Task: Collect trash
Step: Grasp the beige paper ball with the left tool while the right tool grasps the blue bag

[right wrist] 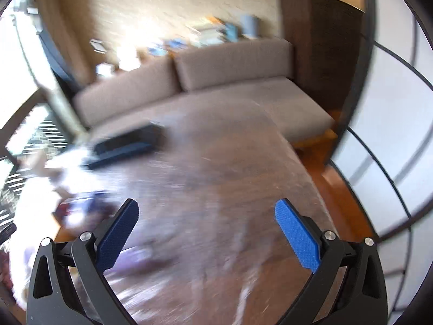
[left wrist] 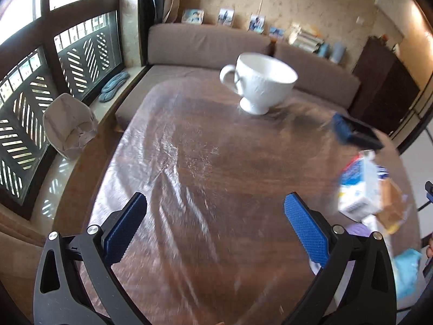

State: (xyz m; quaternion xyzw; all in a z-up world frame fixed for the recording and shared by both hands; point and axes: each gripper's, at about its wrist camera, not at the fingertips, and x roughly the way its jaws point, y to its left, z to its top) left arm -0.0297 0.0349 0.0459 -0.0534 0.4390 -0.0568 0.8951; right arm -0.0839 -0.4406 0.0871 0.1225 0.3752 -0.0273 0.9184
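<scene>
**Both tongs empty, trash still on the worktop**

We hold both tongs above the worktop [left wrist: 205, 168], a dark wooden top under a clear plastic sheet. Our left tongs [left wrist: 215, 218] stand wide with nothing between the blue pads [left wrist: 304, 228]. Our right tongs [right wrist: 207, 228] are also spread wide and carry nothing. The right wrist view is heavily blurred, so we can say little of what lies to its left beyond bright, smeared shapes.

The trash we can make out sits at the right edge of the worktop in the left wrist view: a crumpled blue-and-white carton [left wrist: 360, 189] with a barcode, a brown paper piece [left wrist: 392, 205] against it, and something lilac [left wrist: 358, 230] just below. We cannot tell exactly how many pieces are in that heap. A paper-lined bin [left wrist: 69, 127] stands off the worktop by the window, well apart from the heap; some crumpled paper seems to lie inside it, though we cannot say what it is.

A white footed cup [left wrist: 258, 84] stands upright near the far edge, and we would not count it as trash. A dark flat object with a blue edge [left wrist: 354, 134] lies between cup and heap; it is too blurred to name.

We judge the collecting is at an early or middle stage: the heap remains to be picked up and carried to the bin, and neither pair of tongs has closed on anything yet.
</scene>
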